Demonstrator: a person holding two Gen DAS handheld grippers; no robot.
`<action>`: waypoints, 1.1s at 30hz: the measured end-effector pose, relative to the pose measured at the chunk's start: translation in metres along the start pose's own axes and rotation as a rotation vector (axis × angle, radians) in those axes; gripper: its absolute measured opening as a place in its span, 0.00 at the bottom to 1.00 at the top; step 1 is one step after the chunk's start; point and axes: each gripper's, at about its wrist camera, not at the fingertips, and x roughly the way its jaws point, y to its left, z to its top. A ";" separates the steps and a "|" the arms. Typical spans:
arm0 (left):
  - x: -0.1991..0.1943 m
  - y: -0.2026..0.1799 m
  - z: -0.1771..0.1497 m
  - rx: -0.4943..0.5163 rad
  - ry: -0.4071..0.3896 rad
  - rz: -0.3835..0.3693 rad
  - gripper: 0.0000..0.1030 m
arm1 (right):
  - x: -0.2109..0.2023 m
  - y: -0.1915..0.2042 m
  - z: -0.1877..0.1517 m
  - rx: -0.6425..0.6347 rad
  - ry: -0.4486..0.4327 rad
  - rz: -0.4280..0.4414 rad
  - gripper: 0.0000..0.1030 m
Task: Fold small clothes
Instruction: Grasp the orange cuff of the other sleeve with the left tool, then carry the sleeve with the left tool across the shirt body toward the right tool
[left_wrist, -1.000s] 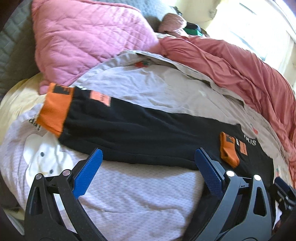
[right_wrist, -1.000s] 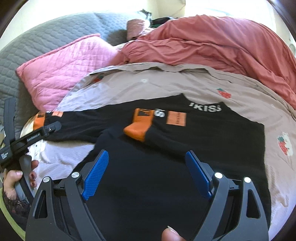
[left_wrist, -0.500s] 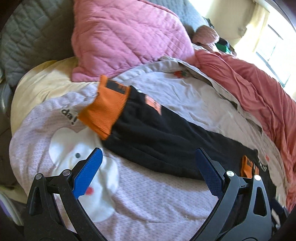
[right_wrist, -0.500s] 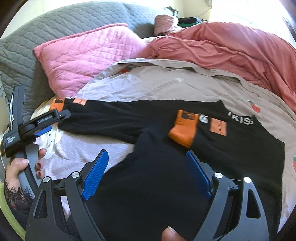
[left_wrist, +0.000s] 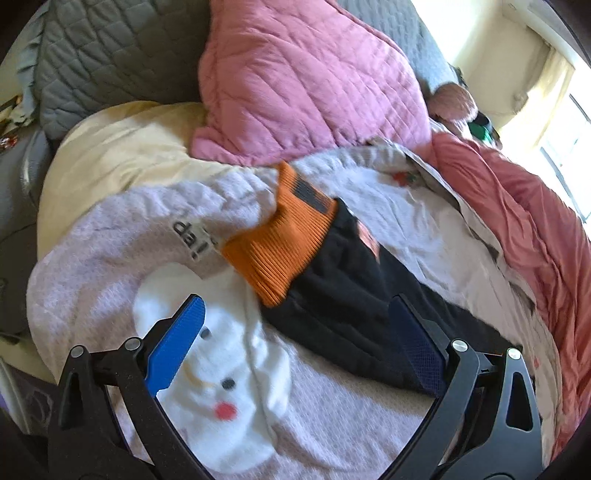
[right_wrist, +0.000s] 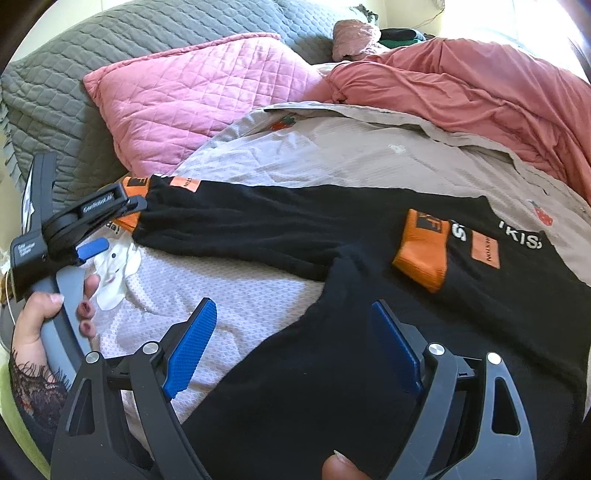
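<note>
Bedding everywhere — a pink pillow (right_wrist: 207, 99) by the headboard edge, and the black sweater (right_wrist: 424, 317) spread flat mid-bed on a pale blanket (right_wrist: 236, 295). My left claw (left_wrist: 295, 347) hangs wide open just short of the outstretched sleeve's orange cuff (left_wrist: 284, 243); my right claw (right_wrist: 295, 350) gapes over the body, empty. Looks like the sleeve fold — next I'd pinch that cuff and carry it across.

Left gripper (left_wrist: 295, 343), jaws spread wide with nothing between them, above a pale lilac blanket (left_wrist: 332, 424) bearing a white bear print (left_wrist: 221, 391). At one o'clock from the gripper lies a black sleeve (left_wrist: 347, 295), its orange cuff (left_wrist: 280, 243) at twelve o'clock. A pink quilted pillow (left_wrist: 303, 81) lies beyond; a red duvet (left_wrist: 524, 206) fills two o'clock.
</note>
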 end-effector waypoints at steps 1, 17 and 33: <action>0.002 0.003 0.001 -0.016 -0.003 -0.006 0.91 | 0.002 0.001 -0.001 0.007 0.000 0.005 0.82; 0.030 0.027 0.020 -0.070 -0.028 -0.099 0.13 | 0.009 -0.024 -0.016 0.110 0.022 -0.034 0.82; -0.039 -0.062 -0.009 0.269 -0.141 -0.405 0.04 | -0.019 -0.084 -0.032 0.259 0.005 -0.086 0.82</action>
